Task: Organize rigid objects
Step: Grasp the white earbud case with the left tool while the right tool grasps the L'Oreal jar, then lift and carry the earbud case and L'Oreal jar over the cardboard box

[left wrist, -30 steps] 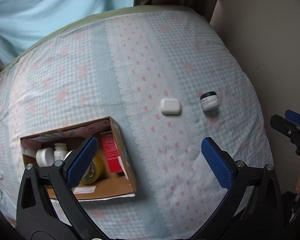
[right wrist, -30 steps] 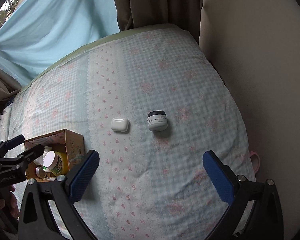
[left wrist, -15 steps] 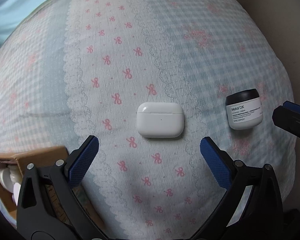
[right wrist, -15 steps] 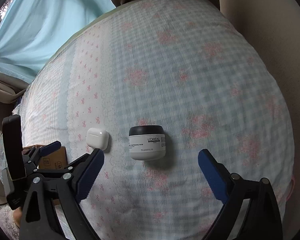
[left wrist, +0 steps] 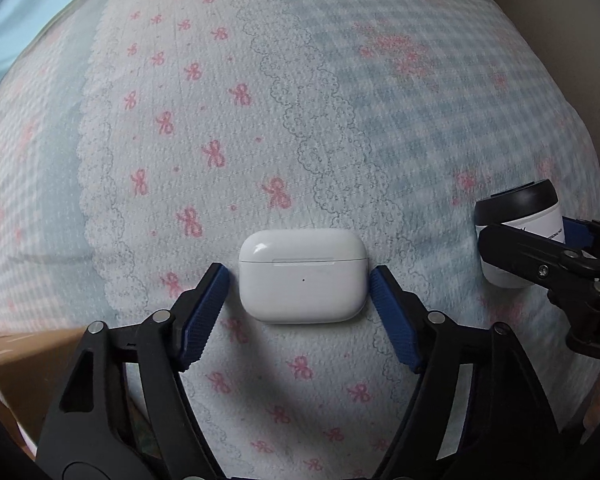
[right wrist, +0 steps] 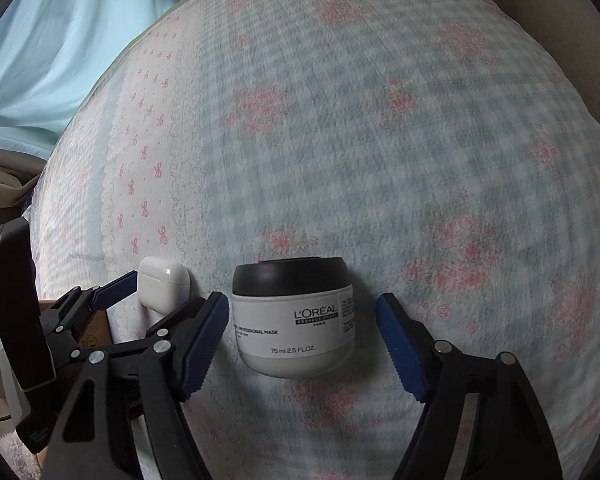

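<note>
Your left gripper (left wrist: 300,276) brackets the case (left wrist: 302,276) on the bed (left wrist: 260,120), unclenched; your right gripper (right wrist: 302,316) straddles the jar (right wrist: 294,320), likewise released, so both can lift toward the box (left wrist: 24,356).

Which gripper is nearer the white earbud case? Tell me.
Left. The left gripper straddles the earbud case, one finger close on each side, not yet touching. The right gripper sits one object over, flanking the L'Oreal mask jar.
</note>
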Available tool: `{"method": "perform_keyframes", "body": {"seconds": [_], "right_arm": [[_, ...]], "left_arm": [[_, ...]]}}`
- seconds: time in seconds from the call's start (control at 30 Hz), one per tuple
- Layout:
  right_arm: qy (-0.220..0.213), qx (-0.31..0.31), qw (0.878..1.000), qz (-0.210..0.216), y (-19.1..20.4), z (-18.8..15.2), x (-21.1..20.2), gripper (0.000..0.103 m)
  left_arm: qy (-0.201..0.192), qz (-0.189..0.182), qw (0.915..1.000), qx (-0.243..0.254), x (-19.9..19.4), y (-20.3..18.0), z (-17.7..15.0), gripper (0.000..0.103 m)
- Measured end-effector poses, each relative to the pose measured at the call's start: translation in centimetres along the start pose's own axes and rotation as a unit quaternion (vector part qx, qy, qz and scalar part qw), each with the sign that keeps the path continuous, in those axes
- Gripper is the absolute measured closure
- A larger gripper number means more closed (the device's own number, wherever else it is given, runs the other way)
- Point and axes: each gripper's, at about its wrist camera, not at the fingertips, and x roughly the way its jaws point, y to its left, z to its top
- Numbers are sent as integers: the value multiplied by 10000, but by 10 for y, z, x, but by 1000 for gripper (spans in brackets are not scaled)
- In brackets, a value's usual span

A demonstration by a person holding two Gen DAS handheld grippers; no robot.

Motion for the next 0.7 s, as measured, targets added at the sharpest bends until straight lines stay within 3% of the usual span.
{"method": "perform_keyframes", "body": {"seconds": [0.03, 0.1, 0.4, 0.7], "right_arm": [[10, 9, 10000, -31, 1, 1, 1, 44], [33, 12, 10000, 22, 4, 2, 3, 50], [40, -50, 9999, -115, 9, 3, 3, 50], [-174, -34, 9998, -57, 20, -1, -31, 50]], "left_arm": [[5, -15, 10000, 28, -1, -1, 1, 46], [68, -12, 10000, 61, 0, -1, 2, 46], [-28, -45, 9999, 90, -7, 3, 7, 46], [-409, -73, 9991, 29, -70, 12, 9, 46]]}}
